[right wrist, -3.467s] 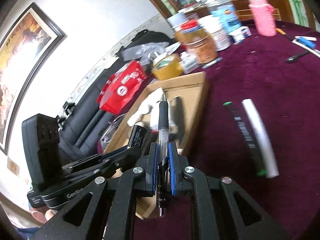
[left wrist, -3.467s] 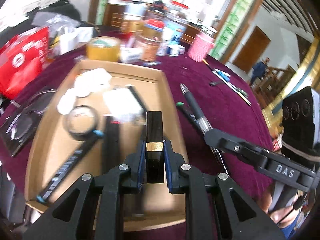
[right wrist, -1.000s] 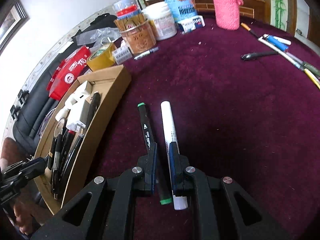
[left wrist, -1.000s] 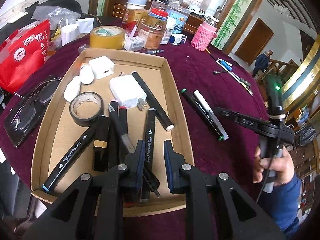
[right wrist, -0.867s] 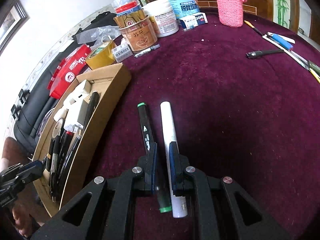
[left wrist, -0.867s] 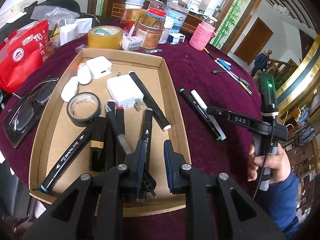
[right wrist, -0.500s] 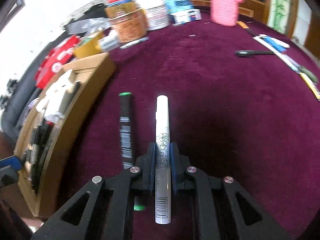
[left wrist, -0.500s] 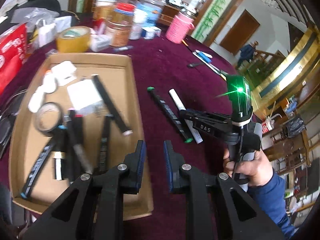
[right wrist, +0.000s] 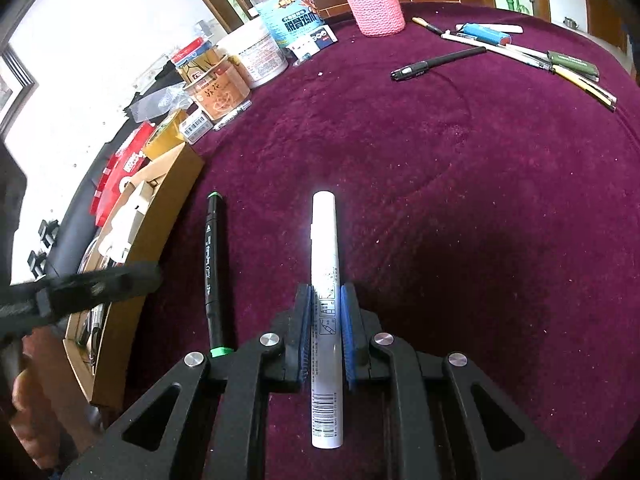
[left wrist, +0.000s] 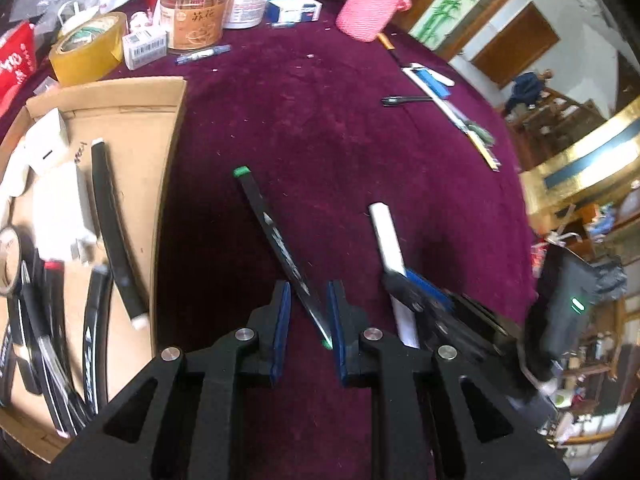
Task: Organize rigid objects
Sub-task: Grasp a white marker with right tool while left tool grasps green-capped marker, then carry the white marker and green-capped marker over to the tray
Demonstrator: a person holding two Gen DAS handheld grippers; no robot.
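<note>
Left hand-held gripper (left wrist: 307, 312) shifted over green-capped black marker (left wrist: 276, 240).

Seen from the left gripper (left wrist: 307, 316), looking down along its black arms and blue-padded jaws, which stand a little apart with nothing pressed between them; a black marker with green ends (left wrist: 280, 248) lies slantwise on the dark red velvet surface (left wrist: 320, 120), its near end passing between the jaws; to its right, the right gripper (left wrist: 416, 292) is closed on a white marker (left wrist: 387, 240); at left, a cardboard tray (left wrist: 168, 160) holds black markers, white chargers and a tape roll; beyond the tray stand a yellow tape roll (left wrist: 86, 46), a brown tub (left wrist: 196, 20) and a pink knitted holder (left wrist: 372, 4); loose pens lie at the far right.
</note>
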